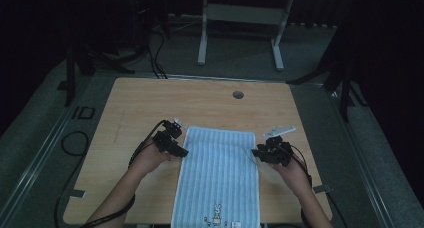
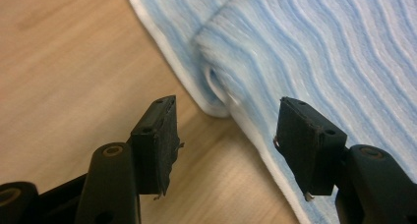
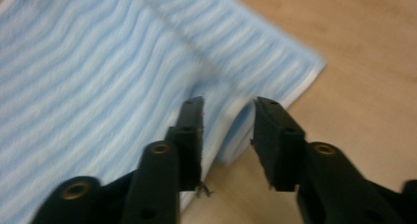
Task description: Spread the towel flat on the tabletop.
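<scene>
High view: ribbed, striped rectangular towel (image 1: 220,173)

The towel (image 1: 220,175) is soft cloth. It looks fluffy, with little bumpy ridges in light blue and white stripes, and it has a smooth white edge. It is not shiny at all. The surface (image 1: 150,100) is wood, light brown and smooth, with faint lines in it and a dull look. The left tongs (image 2: 226,130) are black plastic, hard and a bit shiny on the arms. Their pads (image 2: 160,140) look rough and dull, like rubber, and are frayed at the edges. The right tongs (image 3: 227,135) are the same black plastic with dull pads.
</scene>
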`<state>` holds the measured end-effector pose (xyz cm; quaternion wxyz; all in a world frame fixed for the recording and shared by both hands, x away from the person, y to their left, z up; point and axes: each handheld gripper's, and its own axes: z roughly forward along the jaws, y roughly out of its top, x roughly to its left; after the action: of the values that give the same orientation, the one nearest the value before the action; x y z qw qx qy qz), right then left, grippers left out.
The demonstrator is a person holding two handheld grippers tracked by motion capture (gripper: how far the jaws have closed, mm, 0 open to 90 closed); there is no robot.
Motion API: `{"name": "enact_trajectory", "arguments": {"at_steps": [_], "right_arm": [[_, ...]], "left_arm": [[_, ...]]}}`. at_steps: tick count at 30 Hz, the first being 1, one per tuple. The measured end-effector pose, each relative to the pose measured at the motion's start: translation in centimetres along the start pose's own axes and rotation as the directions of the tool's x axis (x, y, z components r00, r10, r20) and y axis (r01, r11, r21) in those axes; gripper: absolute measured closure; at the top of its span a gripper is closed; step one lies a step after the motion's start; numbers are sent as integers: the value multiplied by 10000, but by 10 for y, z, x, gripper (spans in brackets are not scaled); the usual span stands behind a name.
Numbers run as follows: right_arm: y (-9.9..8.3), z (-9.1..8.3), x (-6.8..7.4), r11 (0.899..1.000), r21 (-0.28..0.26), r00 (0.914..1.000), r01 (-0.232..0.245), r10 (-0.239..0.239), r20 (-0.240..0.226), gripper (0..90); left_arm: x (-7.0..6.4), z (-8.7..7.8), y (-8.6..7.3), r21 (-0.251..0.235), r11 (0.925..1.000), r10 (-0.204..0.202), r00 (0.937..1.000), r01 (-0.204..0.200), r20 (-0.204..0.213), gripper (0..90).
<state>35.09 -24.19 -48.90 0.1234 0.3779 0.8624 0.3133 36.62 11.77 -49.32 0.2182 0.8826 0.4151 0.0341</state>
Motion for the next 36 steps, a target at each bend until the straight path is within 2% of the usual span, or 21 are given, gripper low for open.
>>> {"name": "enact_trajectory", "arguments": {"at_steps": [3,7,9,12,14,17,18,19,20,23,24,25,26,27,28,29,30,31,32,34,36], "right_arm": [[-13,3,7,9992,385,9997,126,-134,211,543],[-25,16,10,9943,1068,9991,57,-11,-429,503],[-27,21,11,9918,1277,9976,0,89,-693,624],[-27,21,12,9935,1142,9973,9,74,-727,827],[-26,17,14,9946,1003,9978,269,-207,-626,848],[-24,10,17,9955,846,9975,425,-375,-595,854],[-23,-5,23,9958,595,9966,693,-665,-485,852],[-23,-5,23,9958,595,9966,693,-665,-485,852],[-25,-18,29,9961,343,9961,817,-805,-360,849],[-26,-24,33,9957,232,9953,896,-886,-402,848],[-28,-31,38,9950,129,9943,992,-986,-406,848],[-34,-52,52,9923,-256,9912,1212,-1223,-504,848],[-34,-52,52,9923,-256,9912,1212,-1223,-504,848],[-41,-63,63,9906,-451,9893,1290,-1316,-624,843],[-41,-63,63,9906,-451,9893,1290,-1316,-624,843],[-50,-69,71,9908,-383,9872,1298,-1327,-879,806],[-50,-69,71,9908,-383,9872,1298,-1327,-879,806],[-58,-72,78,9906,-240,9869,1347,-1363,-865,742],[-58,-72,78,9906,-240,9869,1347,-1363,-865,742],[-63,-75,79,9900,-277,9885,1385,-1399,-574,734],[-63,-76,77,9918,-295,9908,1247,-1261,-494,734]], "left_arm": [[-2,7,-7,-65,10000,2,9987,2,515,417],[-6,18,-8,111,9997,216,9969,-225,753,475],[-6,22,-7,130,9998,157,9938,-172,1097,562],[-9,25,-3,148,9995,263,9933,-281,1126,822],[-12,23,-2,102,9995,281,9933,-294,1122,870],[-16,15,-4,-80,9992,392,9924,-385,1168,878],[-21,6,-8,-280,9985,509,9917,-479,1182,878],[-25,0,-12,-458,9971,651,9910,-601,1167,878],[-33,-15,-21,-730,9935,955,9886,-874,1160,876],[-38,-22,-26,-914,9905,1126,9879,-1030,1063,874],[-48,-34,-38,-1062,9857,1416,9845,-1306,1037,874],[-52,-40,-44,-1184,9832,1517,9826,-1389,1068,871],[-55,-44,-50,-1188,9824,1585,9802,-1444,1187,871],[-61,-49,-61,-1032,9812,1784,9710,-1633,1591,866],[-61,-49,-61,-1032,9812,1784,9710,-1633,1591,858],[-66,-51,-71,-807,9813,1868,9651,-1746,1837,829],[-66,-51,-71,-807,9813,1868,9651,-1746,1837,785],[-70,-55,-80,-780,9804,1935,9601,-1811,2020,708],[-70,-55,-80,-780,9804,1935,9601,-1811,2020,696],[-70,-60,-83,-842,9777,2030,9687,-1925,1428,688],[-68,-61,-80,-923,9778,1988,9720,-1881,1254,667]]}}
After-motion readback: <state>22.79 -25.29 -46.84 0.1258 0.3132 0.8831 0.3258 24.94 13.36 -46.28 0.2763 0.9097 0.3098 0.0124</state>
